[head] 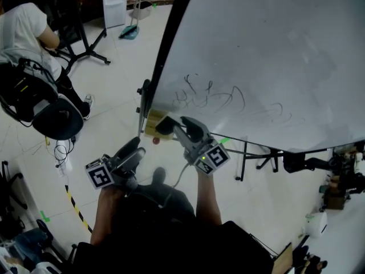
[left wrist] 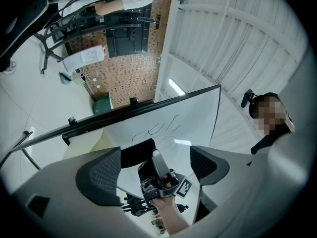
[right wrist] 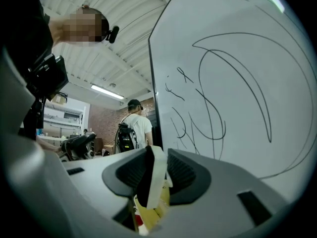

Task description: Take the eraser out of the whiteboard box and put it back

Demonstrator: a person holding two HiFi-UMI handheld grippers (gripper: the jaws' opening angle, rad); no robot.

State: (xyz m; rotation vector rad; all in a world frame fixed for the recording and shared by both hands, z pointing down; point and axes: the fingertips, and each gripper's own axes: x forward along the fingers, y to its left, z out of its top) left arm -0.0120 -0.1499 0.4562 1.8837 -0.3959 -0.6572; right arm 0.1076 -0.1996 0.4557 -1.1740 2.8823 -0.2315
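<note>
Clamped between the two dark pads of the right gripper [head: 170, 124] is the eraser [right wrist: 154, 180], standing on edge with its black felt face to the left and its white body to the right. Both pads press on it. Just below and beyond it in the right gripper view lies the yellowish whiteboard box [right wrist: 154, 209]. In the head view this box sits at the lower left corner of the whiteboard [head: 274, 56], with the eraser at its right edge. Whether the eraser touches the box I cannot tell. A small red thing [head: 155, 140] shows just below the box.

Near the box, the whiteboard carries loose dark scribbles [head: 217, 99]; its black frame runs up along its left edge, and it leans away to the far right.

To the left and nearer the person, the left gripper [head: 137, 148] hangs apart from the box. Its jaws stand wide apart with nothing held; through the gap its own view shows the right gripper and the eraser beyond. Both of the person's forearms reach forward from the near edge of the head view.

Under the board, black stand legs [head: 251, 153] rest on a pale tiled floor [head: 114, 96]. A yellow and black striped tape [head: 74, 201] lies on the floor at the near left. At the far left another person in a white shirt [head: 23, 27] bends over, with a dark backpack.
</note>
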